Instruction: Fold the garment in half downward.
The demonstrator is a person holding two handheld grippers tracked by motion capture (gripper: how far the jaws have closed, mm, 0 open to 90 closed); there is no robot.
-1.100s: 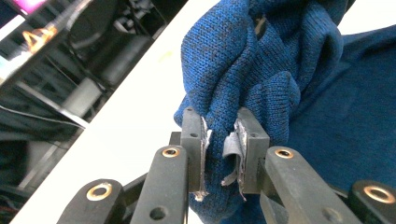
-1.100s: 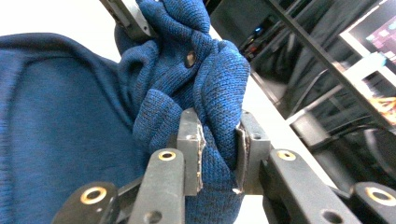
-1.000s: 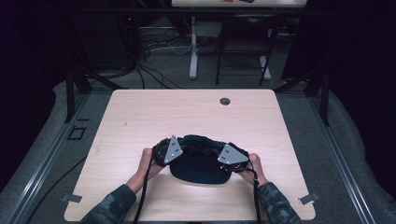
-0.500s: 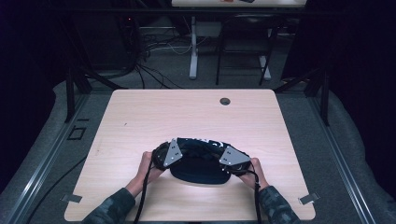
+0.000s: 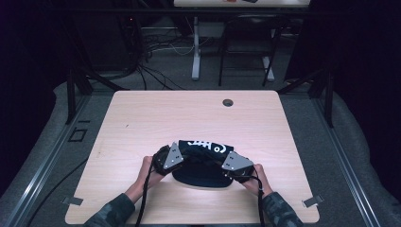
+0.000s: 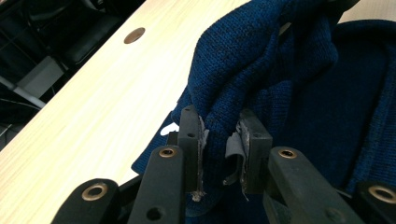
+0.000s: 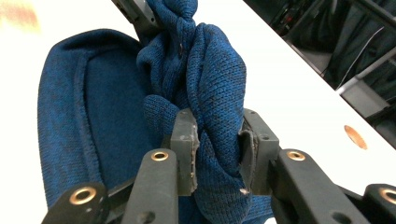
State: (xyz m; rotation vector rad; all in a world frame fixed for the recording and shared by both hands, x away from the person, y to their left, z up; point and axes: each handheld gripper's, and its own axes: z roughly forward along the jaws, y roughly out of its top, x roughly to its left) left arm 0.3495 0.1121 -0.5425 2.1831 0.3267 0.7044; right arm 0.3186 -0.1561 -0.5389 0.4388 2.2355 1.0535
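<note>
A dark blue knitted garment (image 5: 203, 171) lies near the front edge of the light wooden table (image 5: 142, 118), with a white print on its far fold. My left gripper (image 5: 181, 158) holds its left side. In the left gripper view that gripper (image 6: 219, 140) is shut on a bunched fold of the knit (image 6: 243, 70). My right gripper (image 5: 228, 168) holds the right side. In the right gripper view its jaws (image 7: 217, 140) have just been opening a little, but a thick fold of the knit (image 7: 210, 70) still fills the gap and the pads press on it. The fold hangs stretched between both grippers.
A round cable hole (image 5: 228, 102) sits near the table's far edge. Beyond the table are dark desk legs and cables on a grey floor (image 5: 198, 71). Metal rails (image 5: 56, 156) run along both sides of the table.
The raised fold has been drawn wider and flatter between the two grippers, and a white print now shows on its far part. Both hands have hardly shifted.
</note>
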